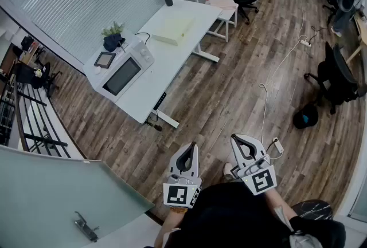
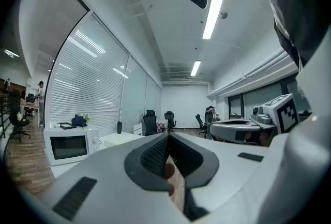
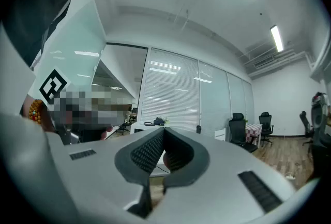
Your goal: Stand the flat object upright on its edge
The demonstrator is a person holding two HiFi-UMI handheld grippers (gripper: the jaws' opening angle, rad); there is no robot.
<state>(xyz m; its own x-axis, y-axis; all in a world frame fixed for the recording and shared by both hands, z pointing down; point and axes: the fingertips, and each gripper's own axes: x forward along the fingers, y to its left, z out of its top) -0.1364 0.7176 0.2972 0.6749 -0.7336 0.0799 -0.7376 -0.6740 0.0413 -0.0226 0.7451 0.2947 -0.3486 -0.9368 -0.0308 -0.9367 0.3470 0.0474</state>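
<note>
Zero steps done. Pale flat object lies flat on white counter, beyond microwave. Left gripper and right gripper: jaws pressed together, empty, well apart from counter. Remaining: approach, grasp, tip object onto edge.

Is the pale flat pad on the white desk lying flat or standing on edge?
Lying flat: the pale pad shows its broad face up on the desk.

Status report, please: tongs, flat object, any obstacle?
Both shut, empty: left tongs, right tongs, away from white table. Flat pale pad lying flat on it, untouched. Only wood floor between; microwave at table's near end.
</note>
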